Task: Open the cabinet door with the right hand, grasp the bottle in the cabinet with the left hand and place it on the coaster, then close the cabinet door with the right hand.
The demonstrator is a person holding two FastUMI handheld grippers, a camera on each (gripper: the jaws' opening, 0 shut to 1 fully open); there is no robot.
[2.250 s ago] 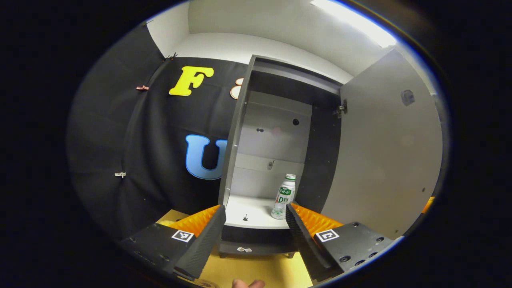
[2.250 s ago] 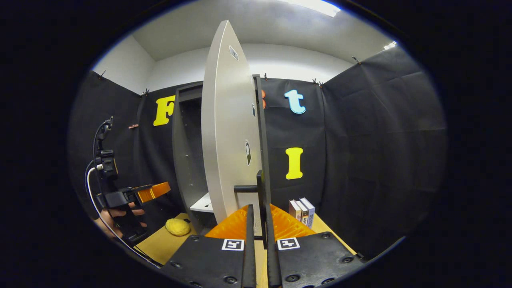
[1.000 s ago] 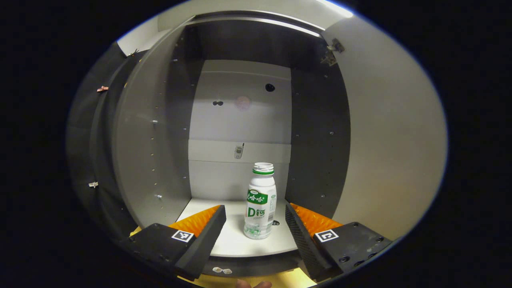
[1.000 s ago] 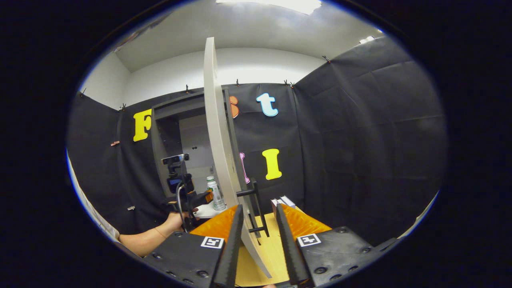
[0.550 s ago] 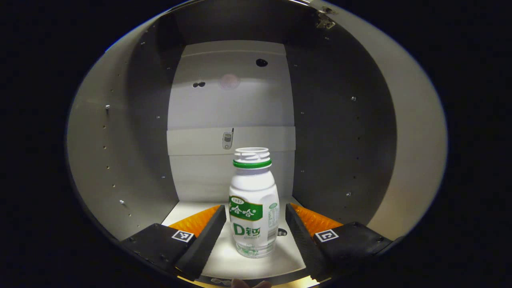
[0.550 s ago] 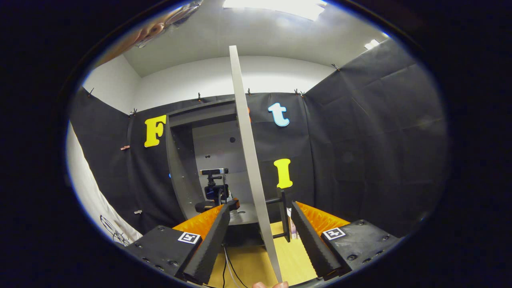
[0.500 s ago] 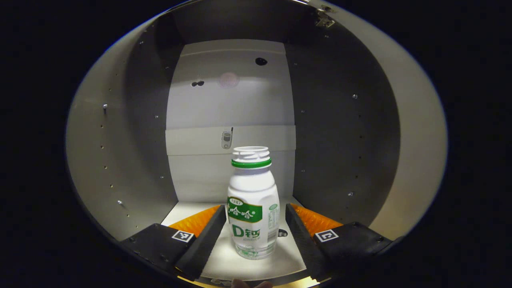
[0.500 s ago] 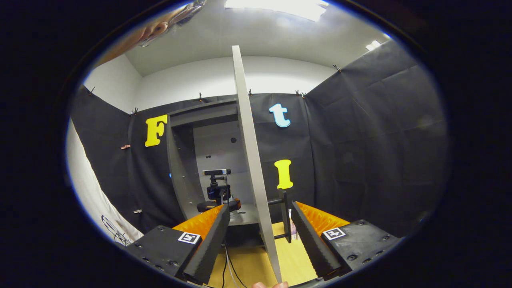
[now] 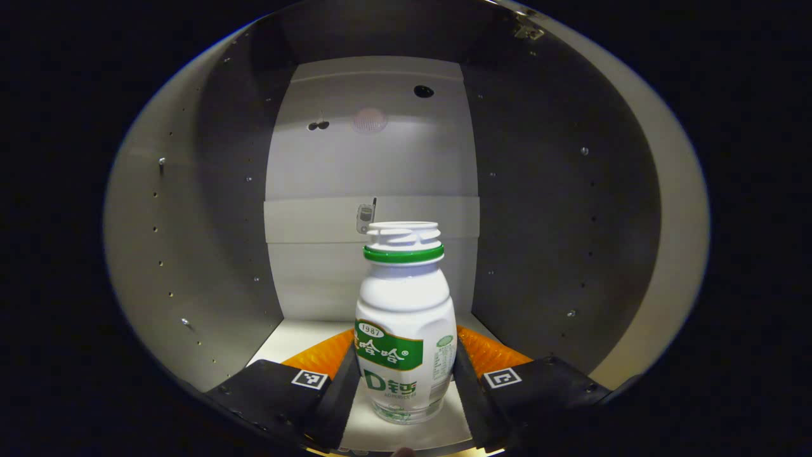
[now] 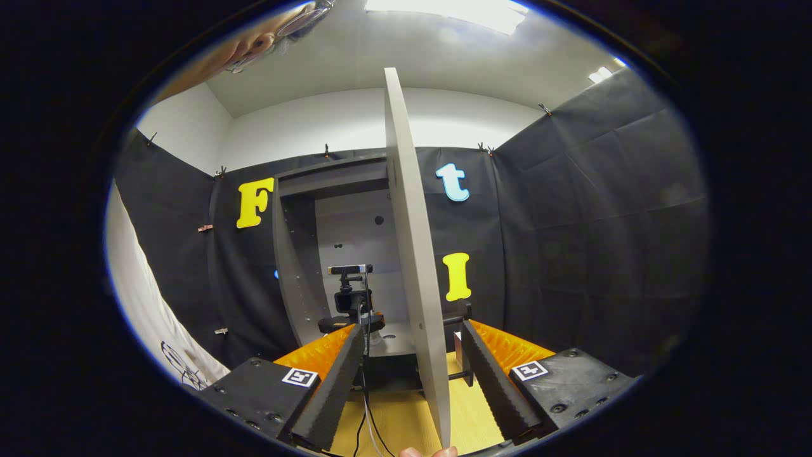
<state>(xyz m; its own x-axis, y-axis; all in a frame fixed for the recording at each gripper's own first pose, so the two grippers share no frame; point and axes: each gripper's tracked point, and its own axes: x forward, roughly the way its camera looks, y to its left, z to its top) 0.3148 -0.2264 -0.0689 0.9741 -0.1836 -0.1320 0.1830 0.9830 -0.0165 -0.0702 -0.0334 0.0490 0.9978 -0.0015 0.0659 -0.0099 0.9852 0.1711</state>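
The white bottle [image 9: 405, 330] with a green neck ring and green label stands upright on the cabinet's pale shelf [image 9: 285, 333]. My left gripper [image 9: 406, 339] reaches into the cabinet, and both black pads press the bottle's sides. In the right gripper view the left gripper [image 10: 352, 322] sits inside the grey cabinet [image 10: 298, 254]. The cabinet door [image 10: 409, 222] is swung wide and seen edge-on. My right gripper [image 10: 412, 335] is open with the door's edge standing between its fingers, touching neither. The black door handle [image 10: 466, 314] is just beyond the right finger.
The cabinet's side walls [image 9: 190, 254] close in on both sides of the bottle, and the back panel stands behind it. A wooden table top [image 10: 469, 412] lies under the door, with a cable [image 10: 365, 406] trailing across it. A person's white shirt [image 10: 136, 273] is at the left.
My left gripper pushed deeper into the cabinet and its fingers closed onto the bottle. The right gripper let go of the handle, opened, and now straddles the door's edge.
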